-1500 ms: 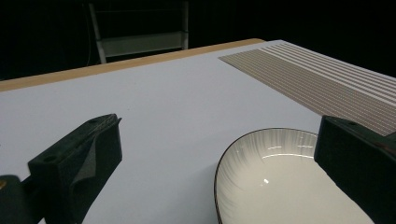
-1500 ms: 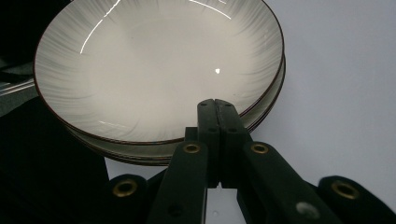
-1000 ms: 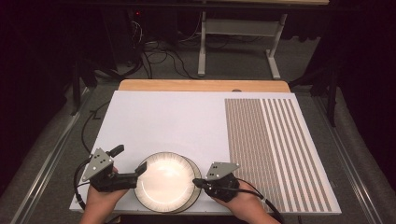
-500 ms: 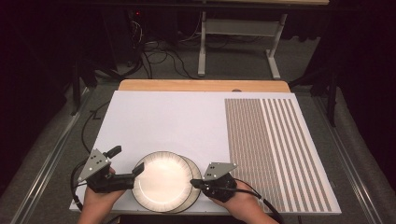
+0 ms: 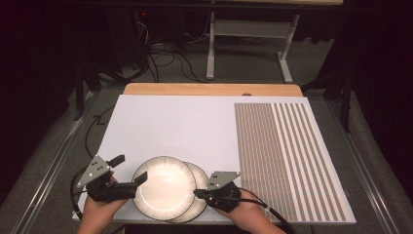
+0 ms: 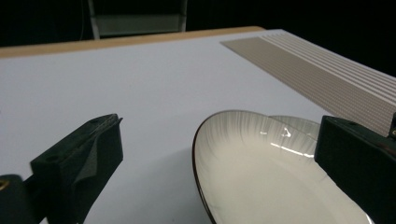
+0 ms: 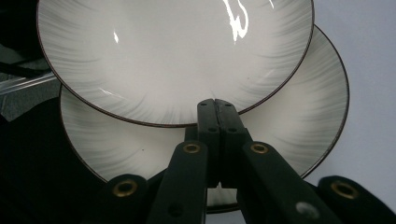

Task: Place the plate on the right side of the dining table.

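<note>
Two plates sit at the near edge of the white surface (image 5: 195, 122), between the two grippers: the top plate (image 5: 158, 186) lies shifted to the person's left over the bottom plate (image 5: 200, 202), so a crescent of the lower one shows on the right. The left gripper (image 5: 127, 174) has its jaws wide apart, one of them at the top plate's left rim and the other out over bare board; it holds nothing. In the left gripper view that plate's rim looks raised off the surface, though I cannot tell what carries it. The right gripper (image 5: 198, 193) has its jaws pressed together, and in the right gripper view they lie over the bottom plate with their tips at the top plate's edge; whether they pinch a rim I cannot tell. Both plates look like glazed ceramic: stiff, fairly heavy, slick and apt to chip if knocked or dropped. The thin dark-lined rim is the sensible place to grip, squarely and deep enough that the glaze does not slide out.
</note>
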